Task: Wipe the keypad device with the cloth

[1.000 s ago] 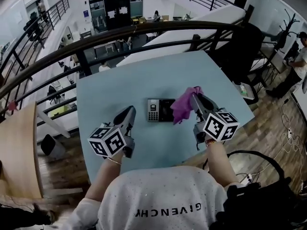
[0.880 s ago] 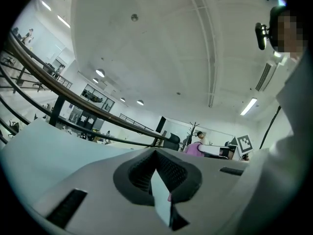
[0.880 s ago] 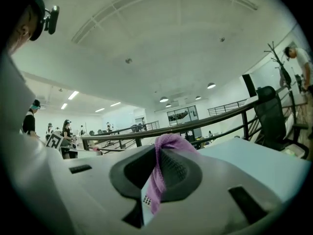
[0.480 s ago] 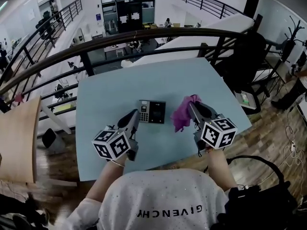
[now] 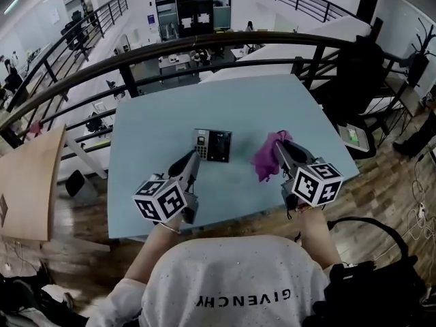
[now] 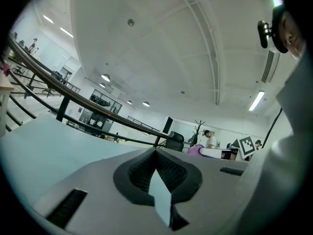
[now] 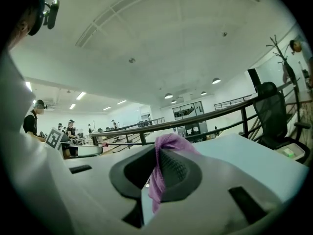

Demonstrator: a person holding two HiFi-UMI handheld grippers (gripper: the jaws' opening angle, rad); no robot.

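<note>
Left gripper (image 5: 193, 157) hovers over the near-left part of the table (image 5: 153, 118), jaws pressed together on nothing, tips just short of the keypad device (image 5: 212, 146). The device lies flat near the table's middle. Toward the right edge, the right gripper (image 5: 278, 146) pinches the purple cloth (image 5: 267, 158), which hangs off its tips, apart from the device.

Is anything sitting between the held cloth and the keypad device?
Nothing visible does. Only bare table lies between the cloth, clamped in the right gripper, and the keypad device. The left gripper sits near the device's left front corner, off that path.
</note>
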